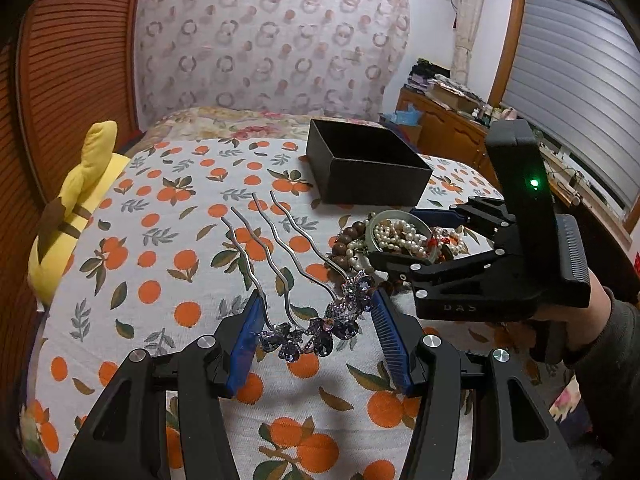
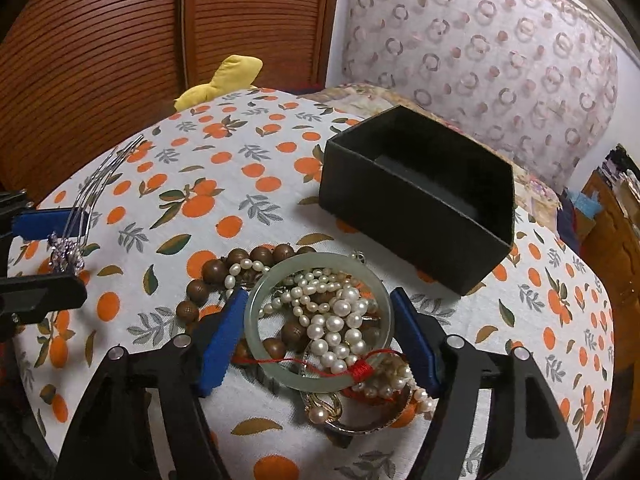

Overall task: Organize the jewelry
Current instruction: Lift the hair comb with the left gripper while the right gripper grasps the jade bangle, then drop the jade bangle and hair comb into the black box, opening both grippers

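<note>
Your black box (image 2: pixel 416 200) sits open on the bed's orange-print cover (image 1: pixel 160 240), beyond the jewelry. Its dark interior shows nothing inside from either view; only the floor and inner walls are visible.

The jewelry lies in one tangled pile just in front of the box, not touching it. A pale green bangle (image 2: pixel 256 328) lies flat on top and rings part of the heap like a small dish: inside it are white pearl strands (image 2: pixel 336 320) and a few brown wooden beads (image 2: pixel 236 260). More wooden beads curve around its left outer side. A red cord (image 2: pixel 360 368) with a knot crosses the near rim. A gold-toned bangle (image 2: pixel 360 424) lies under the pile's near edge.

Your right hand-held gripper (image 2: pixel 316 340) straddles the green bangle, one blue pad on each side. The left pad looks close against the rim; whether either pad presses, you cannot tell.

Your left hand-held gripper (image 1: pixel 316 328) sits half-wide around the purple jewelled heads of two wavy silver hairpins (image 1: pixel 280 264). The left pad touches one prong; the right pad stands just beside the flowers. A firm grip cannot be confirmed.
</note>
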`<control>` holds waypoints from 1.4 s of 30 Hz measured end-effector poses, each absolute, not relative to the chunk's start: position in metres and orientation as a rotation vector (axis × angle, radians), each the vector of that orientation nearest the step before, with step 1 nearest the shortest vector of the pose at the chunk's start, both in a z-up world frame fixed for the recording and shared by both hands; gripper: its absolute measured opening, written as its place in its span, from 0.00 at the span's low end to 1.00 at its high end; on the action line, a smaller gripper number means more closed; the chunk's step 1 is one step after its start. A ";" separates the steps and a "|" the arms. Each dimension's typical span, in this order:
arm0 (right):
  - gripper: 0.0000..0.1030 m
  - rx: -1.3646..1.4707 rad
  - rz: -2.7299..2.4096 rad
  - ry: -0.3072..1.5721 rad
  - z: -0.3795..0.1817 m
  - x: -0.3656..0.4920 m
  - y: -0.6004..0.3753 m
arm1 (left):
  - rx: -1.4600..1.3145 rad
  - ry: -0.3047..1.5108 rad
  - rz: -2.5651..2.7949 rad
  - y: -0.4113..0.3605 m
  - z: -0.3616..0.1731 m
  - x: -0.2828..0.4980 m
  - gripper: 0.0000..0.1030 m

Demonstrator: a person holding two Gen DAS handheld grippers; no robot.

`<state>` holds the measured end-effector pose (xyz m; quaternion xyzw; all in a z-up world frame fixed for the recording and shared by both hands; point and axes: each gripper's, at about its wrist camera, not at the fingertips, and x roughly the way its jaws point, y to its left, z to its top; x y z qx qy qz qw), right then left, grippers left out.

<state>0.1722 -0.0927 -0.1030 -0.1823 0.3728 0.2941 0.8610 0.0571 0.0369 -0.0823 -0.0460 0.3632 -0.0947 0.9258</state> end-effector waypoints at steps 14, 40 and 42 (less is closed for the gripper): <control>0.72 -0.277 0.633 0.682 -0.058 0.179 -0.132 | -0.066 0.722 -0.217 0.027 -0.065 0.078 0.50; 0.73 -0.111 0.644 0.671 -0.061 0.294 -0.145 | 0.005 0.719 -0.238 0.004 -0.032 0.189 0.51; 0.73 -0.102 0.649 0.673 -0.062 0.295 -0.145 | 0.011 0.724 -0.237 0.001 -0.033 0.195 0.51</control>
